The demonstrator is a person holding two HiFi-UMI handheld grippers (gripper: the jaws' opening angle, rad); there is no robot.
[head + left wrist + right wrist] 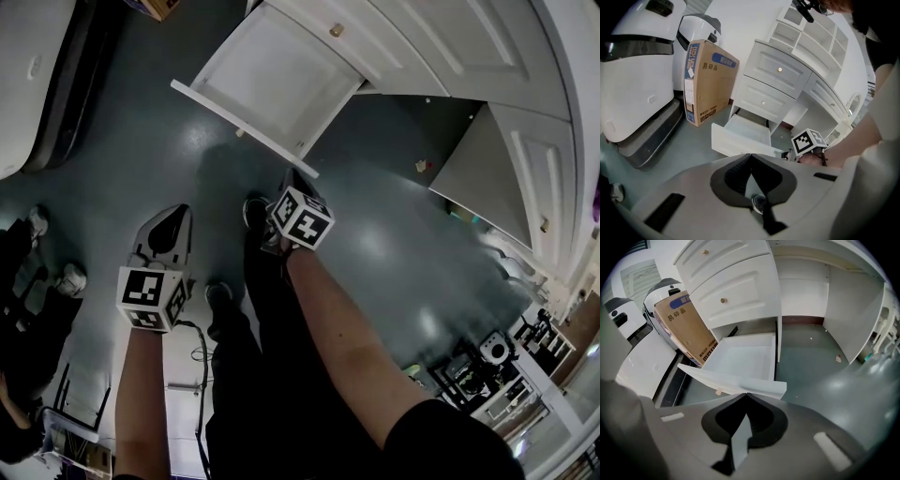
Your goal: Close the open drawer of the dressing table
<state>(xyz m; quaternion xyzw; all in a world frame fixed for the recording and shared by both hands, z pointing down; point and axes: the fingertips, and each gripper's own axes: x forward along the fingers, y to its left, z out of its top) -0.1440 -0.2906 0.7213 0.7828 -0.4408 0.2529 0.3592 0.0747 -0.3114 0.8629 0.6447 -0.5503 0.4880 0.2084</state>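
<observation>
The white dressing table [450, 47] fills the far side of the room. It has a stack of panelled drawers on one side and an open knee space beside them. Under it spreads a glossy grey-green floor [394, 244]. Off to the side of the drawer stack stands a big white machine [633, 84] with a dark band. A tall cardboard box [708, 82] stands on the floor between that machine and the dressing table.

The drawer [272, 80] at the bottom of the stack is pulled well out over the floor, with its white inside showing. The two drawers above it sit flush and shut.

The person stands facing the drawer with both arms stretched forward. The right tool [746, 394] reaches furthest, and its two dark jaws are pressed together with nothing between them. Its tip sits right at the top edge of the drawer's front panel, though I cannot tell whether it touches. The left tool [750, 154] hangs lower and further back over the floor, well apart from the drawer. Its jaws are likewise closed on each other and carry nothing.

A small pale knob [718, 392] sticks out from the drawer's front panel. A tiny scrap [424, 166] lies on the floor in the knee space.
</observation>
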